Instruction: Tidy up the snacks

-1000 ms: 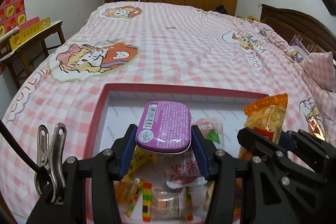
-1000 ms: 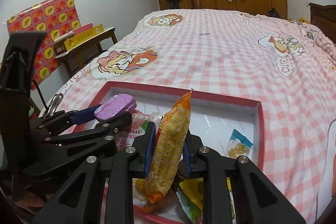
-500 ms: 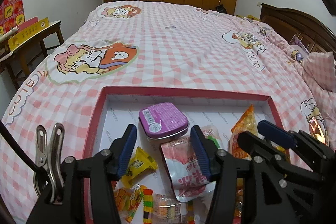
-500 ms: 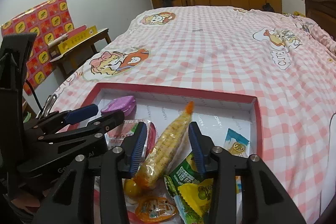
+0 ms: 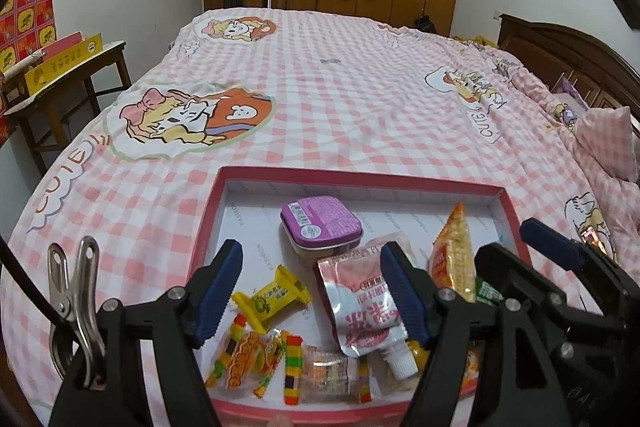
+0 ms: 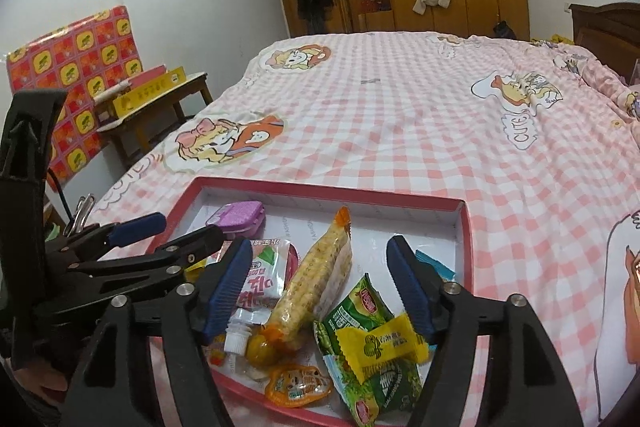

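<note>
Both tongs, left and right, have just been opening and stand apart, empty. Snacks fill the tray; the tin lies at 12 o'clock. Crowded packets risk snagging on a careless grab.

The left gripper tilts downward, its blue-padded fingers spread apart with nothing pressed between them; its jaws have just been opening. The right gripper sits just beside it on the right, also angled down, fingers spread and clamping nothing; its jaws have likewise just been opening.
</note>
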`<state>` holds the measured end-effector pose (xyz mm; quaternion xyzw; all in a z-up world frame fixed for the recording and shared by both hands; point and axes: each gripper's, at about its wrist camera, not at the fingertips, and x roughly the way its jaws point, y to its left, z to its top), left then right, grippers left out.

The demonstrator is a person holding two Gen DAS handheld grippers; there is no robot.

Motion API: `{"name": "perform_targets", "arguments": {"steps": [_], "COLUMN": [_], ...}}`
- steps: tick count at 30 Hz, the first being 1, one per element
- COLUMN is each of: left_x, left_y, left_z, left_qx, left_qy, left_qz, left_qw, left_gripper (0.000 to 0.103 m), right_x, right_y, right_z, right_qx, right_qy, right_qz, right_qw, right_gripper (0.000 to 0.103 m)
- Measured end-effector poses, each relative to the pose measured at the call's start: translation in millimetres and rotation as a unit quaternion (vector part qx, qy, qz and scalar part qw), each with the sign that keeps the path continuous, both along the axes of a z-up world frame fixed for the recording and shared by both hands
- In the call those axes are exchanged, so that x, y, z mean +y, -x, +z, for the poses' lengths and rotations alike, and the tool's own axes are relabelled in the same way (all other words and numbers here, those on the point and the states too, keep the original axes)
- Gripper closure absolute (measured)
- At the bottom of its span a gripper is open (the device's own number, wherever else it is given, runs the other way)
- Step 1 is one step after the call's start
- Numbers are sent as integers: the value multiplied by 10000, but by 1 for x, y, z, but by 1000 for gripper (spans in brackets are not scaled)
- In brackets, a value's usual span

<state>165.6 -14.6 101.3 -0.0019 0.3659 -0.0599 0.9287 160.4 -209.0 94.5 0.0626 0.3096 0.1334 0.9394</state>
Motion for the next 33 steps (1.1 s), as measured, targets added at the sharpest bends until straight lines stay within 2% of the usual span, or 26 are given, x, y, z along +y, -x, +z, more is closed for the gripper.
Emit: {"name": "perform_targets", "arguments": {"steps": [9, 17, 25, 33], "left_x": [-2, 0, 7, 11], "left_y": [27, 55, 89, 104], "left_z": [6, 6, -3, -19], "left_qx": [-14, 78, 258, 440], "left_qy": [-40, -52, -37, -31], "left_qz": [-72, -7, 21, 105], "left_qw": [10000, 10000, 9997, 9990], "left_gripper": [27, 27, 27, 27], "right_x": [-14, -16, -8, -5], "right_y": [19, 43, 68, 84], "right_z": [3, 0, -13, -28], "right_qx": [44, 175, 454, 659], "right_qy": [-232, -220, -179, -68], "right_qz": [-84, -103, 16, -46], "right_qw": [9997, 9996, 9988, 9978], "right_gripper": [30, 30, 30, 30]}}
